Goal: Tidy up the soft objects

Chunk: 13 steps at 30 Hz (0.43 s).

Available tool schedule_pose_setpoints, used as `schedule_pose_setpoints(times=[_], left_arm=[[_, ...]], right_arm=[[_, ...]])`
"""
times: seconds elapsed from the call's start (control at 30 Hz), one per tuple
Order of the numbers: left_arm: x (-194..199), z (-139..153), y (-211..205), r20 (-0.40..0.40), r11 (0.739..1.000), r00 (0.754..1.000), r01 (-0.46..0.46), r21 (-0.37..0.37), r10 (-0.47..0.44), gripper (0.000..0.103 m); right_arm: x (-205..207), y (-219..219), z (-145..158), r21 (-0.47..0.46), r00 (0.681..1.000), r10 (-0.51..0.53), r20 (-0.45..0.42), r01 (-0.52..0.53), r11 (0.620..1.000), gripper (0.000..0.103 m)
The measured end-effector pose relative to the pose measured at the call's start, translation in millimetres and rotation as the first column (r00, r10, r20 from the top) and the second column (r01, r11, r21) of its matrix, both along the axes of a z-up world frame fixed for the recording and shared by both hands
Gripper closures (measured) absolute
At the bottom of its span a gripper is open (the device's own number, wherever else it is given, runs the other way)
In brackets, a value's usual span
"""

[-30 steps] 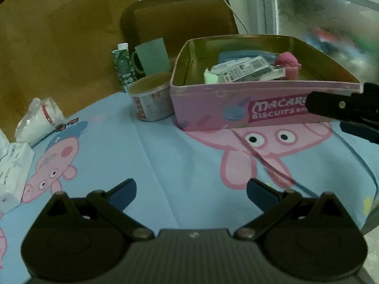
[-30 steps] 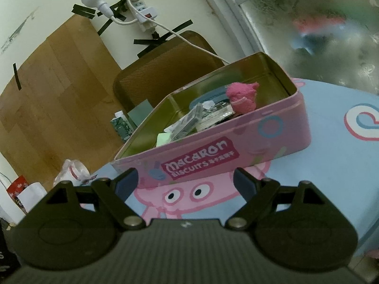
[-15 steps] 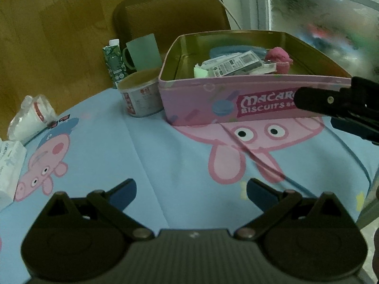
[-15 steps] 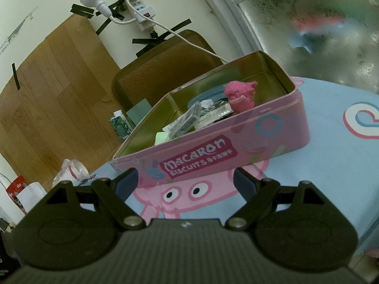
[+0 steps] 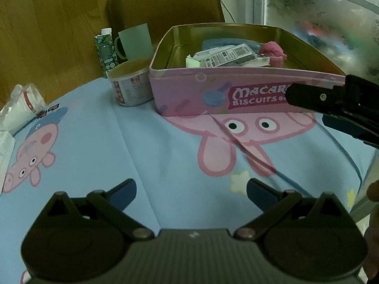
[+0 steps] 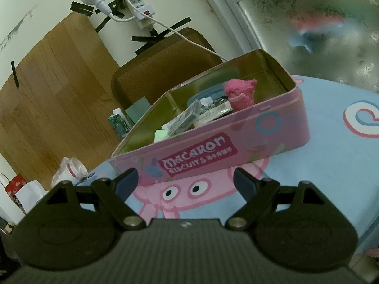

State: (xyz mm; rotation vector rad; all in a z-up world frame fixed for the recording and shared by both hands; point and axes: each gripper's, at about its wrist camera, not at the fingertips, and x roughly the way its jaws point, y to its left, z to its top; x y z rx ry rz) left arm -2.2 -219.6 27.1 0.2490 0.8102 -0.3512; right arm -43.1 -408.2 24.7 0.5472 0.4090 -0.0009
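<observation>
A table covered with a light blue cartoon-pig tablecloth [image 5: 146, 146], seen from two handheld grippers. At the far left edge lie a crumpled clear plastic bag [image 5: 21, 108] and a white tissue pack [image 5: 4, 151]. Further right, at the back of the table, stand a green drink carton [image 5: 105, 49], a pale green mug [image 5: 135, 41] and a round paper tub [image 5: 131, 87], the tub just beside the tin. Behind them is a brown chair [image 5: 165, 7]. Right of centre sits an open pink "Macaron Biscuits" tin [image 5: 196, 94]. Inside it rest a pink plush toy [image 6: 240, 93] near the right end, flat printed packets [image 5: 227, 55] in the middle, and a pale green soft piece [image 6: 161, 135] toward the left end. The left gripper [image 5: 190, 193] hovers low over bare cloth in front of the tin, jaws spread wide and holding nothing. The right gripper [image 6: 186, 182] faces the tin's front wall, jaws likewise spread and empty; it also shows from the side at the right edge of the left view.
</observation>
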Motion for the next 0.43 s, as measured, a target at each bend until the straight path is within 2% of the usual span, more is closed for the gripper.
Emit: schedule_pose_setpoints(times=[0.2,0.43], left_arm=[[0.5,-0.7,0.6,-0.012,1.0,1.0,0.002,-0.013,-0.002,0.0],[-2.1,4.4,4.9,0.036,0.999,0.999,0.011,-0.03,-0.01,0.0]], right_arm=[[0.3,0.5,0.2,-0.001,1.0,0.0,-0.003,0.0,1.0,0.013],[1.0,6.9,0.4,-0.023,1.0,-0.002,-0.004,0.002,1.0,0.013]])
